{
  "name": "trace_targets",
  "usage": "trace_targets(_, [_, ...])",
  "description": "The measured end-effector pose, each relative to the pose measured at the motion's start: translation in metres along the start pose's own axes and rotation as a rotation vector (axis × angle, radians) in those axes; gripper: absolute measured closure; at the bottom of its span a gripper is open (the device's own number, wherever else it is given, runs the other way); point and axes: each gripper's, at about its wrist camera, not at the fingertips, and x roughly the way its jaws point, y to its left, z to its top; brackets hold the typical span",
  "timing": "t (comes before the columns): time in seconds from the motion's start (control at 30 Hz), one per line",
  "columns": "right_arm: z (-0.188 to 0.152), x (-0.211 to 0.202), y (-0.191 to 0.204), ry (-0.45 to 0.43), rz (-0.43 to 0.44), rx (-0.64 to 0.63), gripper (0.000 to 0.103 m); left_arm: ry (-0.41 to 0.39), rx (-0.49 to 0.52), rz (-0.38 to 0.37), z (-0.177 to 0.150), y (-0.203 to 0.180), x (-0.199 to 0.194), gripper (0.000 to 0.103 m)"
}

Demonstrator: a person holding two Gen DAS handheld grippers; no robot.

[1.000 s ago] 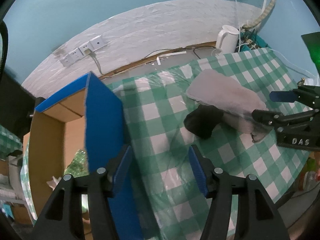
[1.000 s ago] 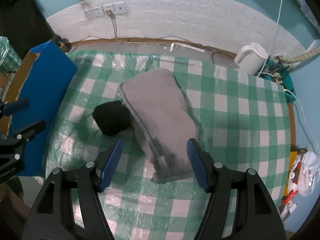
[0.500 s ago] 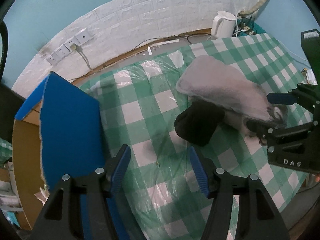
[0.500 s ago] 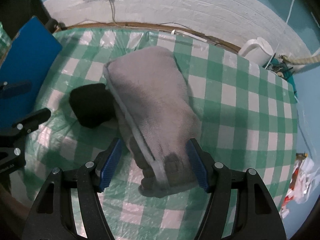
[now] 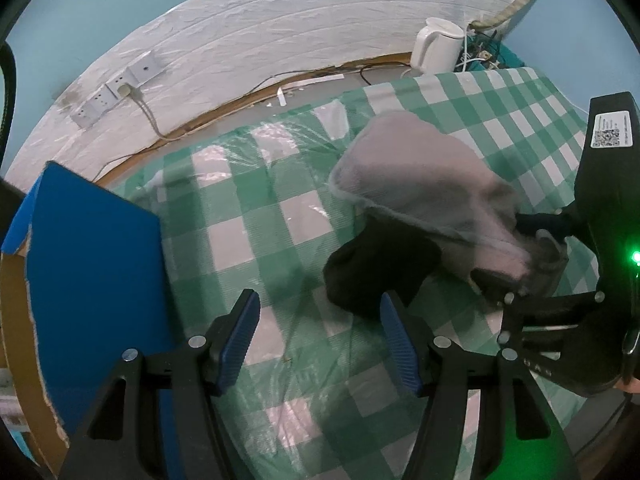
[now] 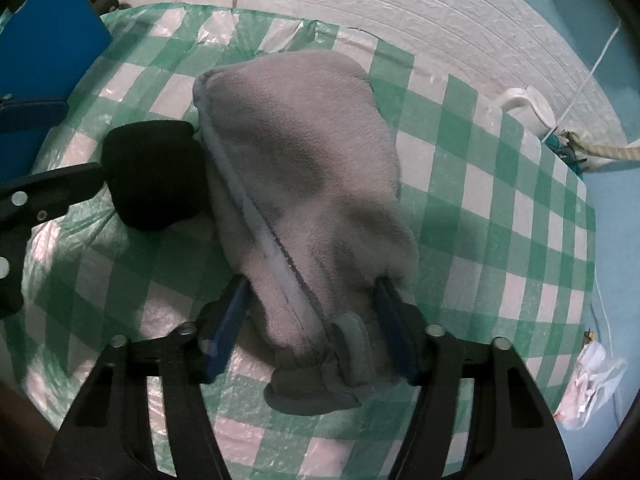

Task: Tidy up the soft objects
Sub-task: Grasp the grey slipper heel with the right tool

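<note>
Your table [image 5: 256,216], under a green-and-white checked cloth with clear plastic over it, fills both views, and behind it runs a white brick-pattern wall [image 5: 280,32]. The blue box [image 5: 92,264] at the table's left edge shows its cardboard side only in your left wrist view; your right wrist view catches just a blue corner of it. The grey fleece [image 6: 304,168] lies in the middle of the table, running from the far side toward you, and only your right wrist view shows its pale seam and the folded flap at the near end. The black bundle [image 6: 154,172] lies touching the fleece's left side. Your right gripper [image 6: 312,316] straddles the near end of the fleece, jaws closing, with the cloth bulging between the blue pads; both pads appear to touch it. Your left gripper [image 5: 320,340] hangs over bare cloth with its jaws apart and opening, nothing between them, its right finger just in front of the bundle. The kettle [image 5: 436,46] stands whole only in your left wrist view, and so do the sockets [image 5: 116,92].
</note>
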Motion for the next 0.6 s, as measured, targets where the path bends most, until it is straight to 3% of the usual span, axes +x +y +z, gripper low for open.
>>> trace_targets(0.17, [0.003, -0.007, -0.015, -0.003, 0.065, 0.079, 0.077, 0.002, 0.0, -0.026, 0.004, -0.005, 0.005, 0.036])
trace_targets(0.43, [-0.002, -0.031, -0.042, -0.057, 0.176, 0.219, 0.082, 0.008, -0.006, -0.052, 0.011, -0.013, 0.012, 0.035])
trace_targets(0.6, [-0.007, -0.036, -0.045, -0.067, 0.192, 0.255, 0.082, 0.016, -0.003, -0.062, 0.012, -0.019, 0.015, 0.035])
